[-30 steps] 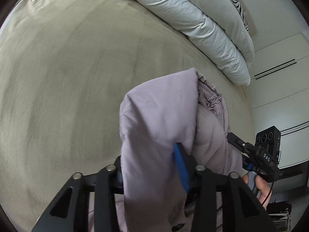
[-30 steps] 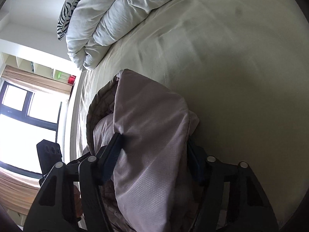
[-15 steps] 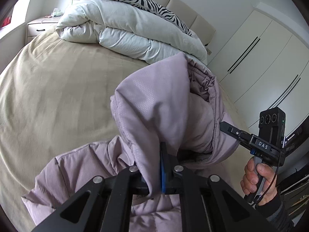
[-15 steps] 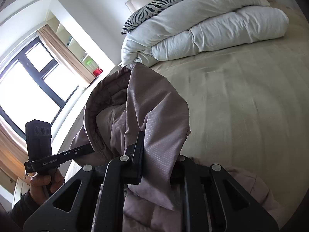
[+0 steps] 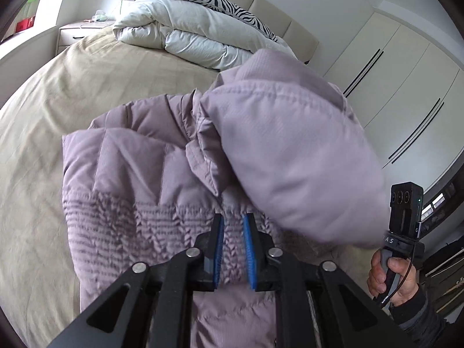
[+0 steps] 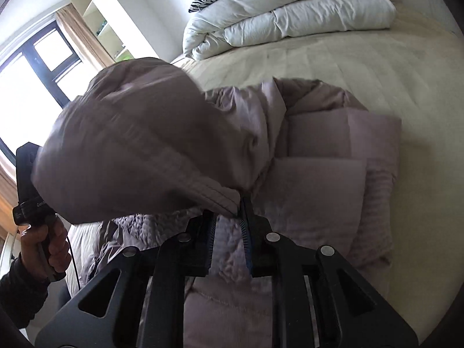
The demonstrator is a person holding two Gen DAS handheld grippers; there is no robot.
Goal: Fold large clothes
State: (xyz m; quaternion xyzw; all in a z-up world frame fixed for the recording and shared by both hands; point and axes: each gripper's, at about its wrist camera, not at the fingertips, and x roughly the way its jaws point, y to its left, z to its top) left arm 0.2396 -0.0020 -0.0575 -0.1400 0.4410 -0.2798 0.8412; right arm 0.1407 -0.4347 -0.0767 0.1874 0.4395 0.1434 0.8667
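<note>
A lilac puffer jacket [image 5: 145, 159] lies bunched on the beige bed [image 5: 52, 110], its ruched elastic hem nearest me. My left gripper [image 5: 233, 226] has that hem between its blue pads, and its jaws are opening. A puffy, motion-blurred fold [image 5: 290, 150] hangs at the right. In the right wrist view the same jacket [image 6: 324, 145] spreads over the bed [image 6: 391, 63]. My right gripper [image 6: 229, 226] pinches a thick stitched edge, its jaws opening slightly. A hand [image 5: 388, 275] holds the right gripper's handle; its fingertips are hidden behind the fold.
A folded white duvet [image 5: 188, 34] with a zebra pillow [image 5: 217, 0] lies at the head of the bed. White wardrobe doors [image 5: 406, 87] stand to the right, a nightstand [image 5: 78, 33] at the far left. A bright window [image 6: 29, 72] with curtains is beyond the bed.
Both grippers closed on the jacket and drew back and up with it. The views levelled out, more of the jacket now lies spread on the bed, and the jaws stand slightly wider than half a second ago.
</note>
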